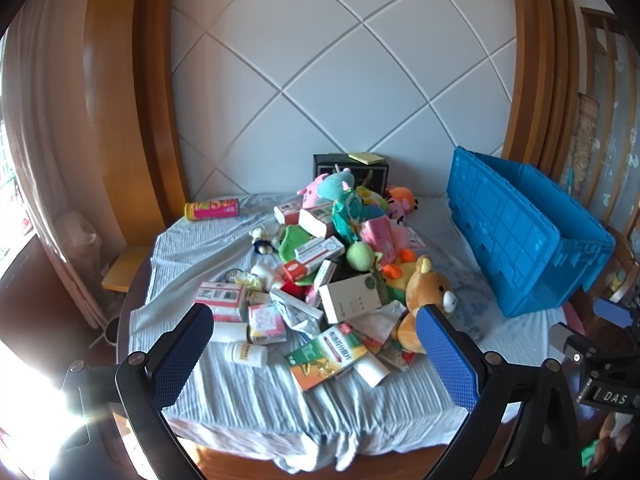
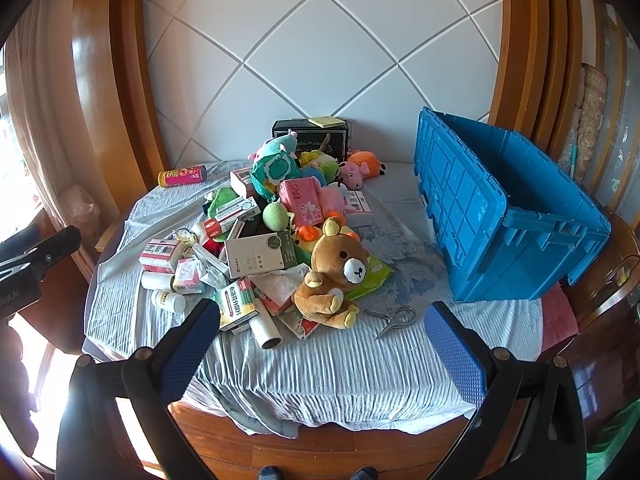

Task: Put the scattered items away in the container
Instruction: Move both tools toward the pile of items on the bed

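A pile of medicine boxes, bottles and plush toys lies on a round table covered with a pale blue cloth (image 1: 256, 396). A brown bear plush (image 1: 424, 296) (image 2: 336, 276) sits at the pile's near right. A green and orange box (image 1: 326, 356) (image 2: 236, 304) lies at the front. A blue plastic crate (image 1: 516, 232) (image 2: 508, 216) stands open on the right. My left gripper (image 1: 314, 354) is open and empty, above the table's near edge. My right gripper (image 2: 322, 346) is open and empty, near the front edge.
A pink can (image 1: 212, 209) (image 2: 182, 175) lies at the far left. A black box (image 1: 352, 170) (image 2: 312, 136) stands at the back against the white panelled wall. Metal tongs (image 2: 394, 318) lie near the crate. White bottles (image 1: 244, 354) (image 2: 168, 300) lie front left. Wooden frames flank the wall.
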The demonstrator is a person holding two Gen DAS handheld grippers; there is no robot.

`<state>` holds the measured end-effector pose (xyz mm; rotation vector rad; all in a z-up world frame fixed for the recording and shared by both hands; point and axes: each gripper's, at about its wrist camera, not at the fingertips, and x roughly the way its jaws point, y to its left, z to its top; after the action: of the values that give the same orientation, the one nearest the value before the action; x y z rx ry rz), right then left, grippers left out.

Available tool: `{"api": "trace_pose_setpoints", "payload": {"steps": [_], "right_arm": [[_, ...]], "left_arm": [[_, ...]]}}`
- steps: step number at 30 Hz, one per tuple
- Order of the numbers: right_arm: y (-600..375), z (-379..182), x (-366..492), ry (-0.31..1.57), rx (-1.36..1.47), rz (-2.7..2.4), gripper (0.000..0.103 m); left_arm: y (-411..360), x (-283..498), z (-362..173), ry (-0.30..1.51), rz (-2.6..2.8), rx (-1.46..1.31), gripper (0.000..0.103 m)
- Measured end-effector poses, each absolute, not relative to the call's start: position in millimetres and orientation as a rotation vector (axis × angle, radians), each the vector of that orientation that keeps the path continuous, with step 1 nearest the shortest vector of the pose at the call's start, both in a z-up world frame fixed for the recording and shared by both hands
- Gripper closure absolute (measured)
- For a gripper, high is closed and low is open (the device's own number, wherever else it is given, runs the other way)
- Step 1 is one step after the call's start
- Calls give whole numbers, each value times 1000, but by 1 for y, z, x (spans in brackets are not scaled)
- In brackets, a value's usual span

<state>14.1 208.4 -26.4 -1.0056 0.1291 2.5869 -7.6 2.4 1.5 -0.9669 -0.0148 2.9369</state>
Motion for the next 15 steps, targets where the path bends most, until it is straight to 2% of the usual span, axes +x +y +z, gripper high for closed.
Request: {"api": "trace_pose_setpoints", "payload": {"steps": [15], "right_arm": [[214,-46,-7,136,-1082,2577,0]], "left_arm": [[-10,-22,-26,-67,2918,-1045,1]]}}
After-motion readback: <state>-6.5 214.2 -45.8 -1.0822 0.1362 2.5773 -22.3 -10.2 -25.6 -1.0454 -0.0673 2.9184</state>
